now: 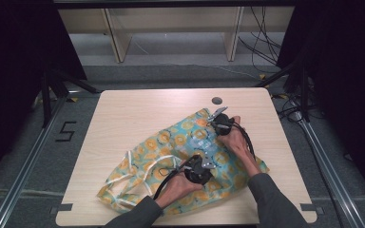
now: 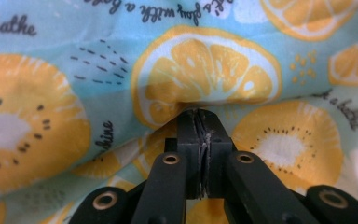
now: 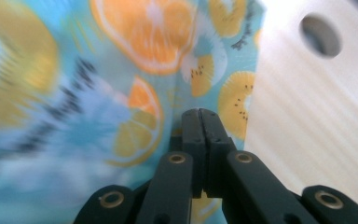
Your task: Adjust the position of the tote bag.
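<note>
Both your jaws are clamped tight on the fruit-print bag (image 1: 190,156), left gripper (image 1: 204,164) near, right gripper (image 1: 217,115) at far corner; bag still rumpled on tabletop (image 1: 138,109), flattening or folding looks barely begun.

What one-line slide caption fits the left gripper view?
Black hand-held gripper, jaws shut, pinching a fold of the turquoise fabric bag printed with orange slices.

both tongs, left (image 1: 203,160) and right (image 1: 217,115), clamped tight, forearms angled inward.
</note>
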A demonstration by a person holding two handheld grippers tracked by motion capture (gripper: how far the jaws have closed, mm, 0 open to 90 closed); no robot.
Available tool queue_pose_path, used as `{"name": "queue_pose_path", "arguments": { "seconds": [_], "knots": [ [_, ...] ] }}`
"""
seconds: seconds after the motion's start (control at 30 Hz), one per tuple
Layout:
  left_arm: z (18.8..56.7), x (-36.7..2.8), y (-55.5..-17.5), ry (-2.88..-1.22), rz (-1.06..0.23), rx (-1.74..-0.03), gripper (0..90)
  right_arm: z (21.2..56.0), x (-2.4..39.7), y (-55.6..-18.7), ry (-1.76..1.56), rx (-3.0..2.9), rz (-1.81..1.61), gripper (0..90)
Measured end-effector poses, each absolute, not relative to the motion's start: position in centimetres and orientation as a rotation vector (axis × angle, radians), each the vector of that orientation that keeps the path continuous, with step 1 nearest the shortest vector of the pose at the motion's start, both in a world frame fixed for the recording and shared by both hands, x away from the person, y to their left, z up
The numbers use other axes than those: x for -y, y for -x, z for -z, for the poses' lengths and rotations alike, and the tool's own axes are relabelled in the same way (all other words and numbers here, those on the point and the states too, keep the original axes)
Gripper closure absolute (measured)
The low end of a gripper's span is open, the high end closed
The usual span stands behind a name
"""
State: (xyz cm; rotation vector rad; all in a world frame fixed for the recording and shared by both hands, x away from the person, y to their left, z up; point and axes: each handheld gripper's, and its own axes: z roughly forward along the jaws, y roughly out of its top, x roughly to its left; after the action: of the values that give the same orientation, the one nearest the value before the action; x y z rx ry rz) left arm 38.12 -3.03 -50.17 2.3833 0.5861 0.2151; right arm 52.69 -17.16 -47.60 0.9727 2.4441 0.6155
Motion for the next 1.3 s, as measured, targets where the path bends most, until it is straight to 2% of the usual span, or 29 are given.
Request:
{"name": "queue_pose_path", "arguments": {
  "seconds": [0.13, 0.3, 0.47, 0.57, 0.6, 0.7, 0.73, 0.83, 0.93, 1.03, 1.13, 1.23, 1.27, 1.3],
  "knots": [
    [50.4, 4.8, -39.5, -2.324, -0.21, -0.642, 84.5, 45.5, 18.2, -51.6, -0.946, -2.42, -0.704, 90.0],
    [48.1, 4.0, -38.6, -2.285, -0.206, -0.592, 78.2, 42.3, 21.6, -45.7, -0.893, -2.351, -0.911, 90.0],
    [42.7, 0.1, -38.9, -2.165, -0.167, -0.607, 67.9, 42.7, 24.9, -42.0, -0.913, -2.364, -0.886, 88.3],
    [40.7, -2.7, -40.3, -2.13, -0.217, -0.637, 61.9, 43.6, 26.6, -40.3, -0.958, -2.389, -0.864, 84.0],
    [40.4, -4.1, -41.2, -2.168, -0.243, -0.659, 59.0, 43.7, 27.2, -39.7, -0.987, -2.385, -0.856, 82.4],
    [41.1, -7.2, -43.6, -2.213, -0.432, -0.779, 53.2, 44.0, 28.8, -38.3, -1.042, -2.359, -0.853, 77.2],
    [41.8, -8.0, -44.3, -2.234, -0.442, -0.82, 50.0, 44.2, 29.3, -37.8, -1.066, -2.346, -0.845, 77.3],
    [43.9, -9.9, -46.1, -2.241, -0.423, -0.915, 42.8, 44.3, 30.3, -36.6, -1.109, -2.333, -0.815, 78.2],
    [45.6, -11.8, -47.9, -2.25, -0.339, -0.977, 32.7, 45.1, 31.0, -35.6, -1.138, -2.341, -0.787, 77.0],
    [46.6, -12.7, -48.8, -2.281, -0.394, -0.974, 27.3, 46.1, 31.1, -35.1, -1.166, -2.359, -0.78, 70.2],
    [47.2, -13.3, -49.5, -2.258, -0.357, -0.982, 24.7, 46.8, 30.9, -34.9, -1.179, -2.381, -0.788, 62.6],
    [48.1, -13.6, -50.3, -2.256, -0.283, -0.99, 22.6, 47.1, 30.4, -34.6, -1.177, -2.412, -0.78, 60.5],
    [48.4, -13.7, -50.4, -2.252, -0.259, -0.996, 23.8, 47.2, 30.2, -34.4, -1.178, -2.43, -0.776, 60.5],
    [48.8, -13.7, -50.5, -2.254, -0.25, -0.994, 29.0, 47.4, 30.0, -34.4, -1.168, -2.438, -0.77, 60.5]
  ]
}}
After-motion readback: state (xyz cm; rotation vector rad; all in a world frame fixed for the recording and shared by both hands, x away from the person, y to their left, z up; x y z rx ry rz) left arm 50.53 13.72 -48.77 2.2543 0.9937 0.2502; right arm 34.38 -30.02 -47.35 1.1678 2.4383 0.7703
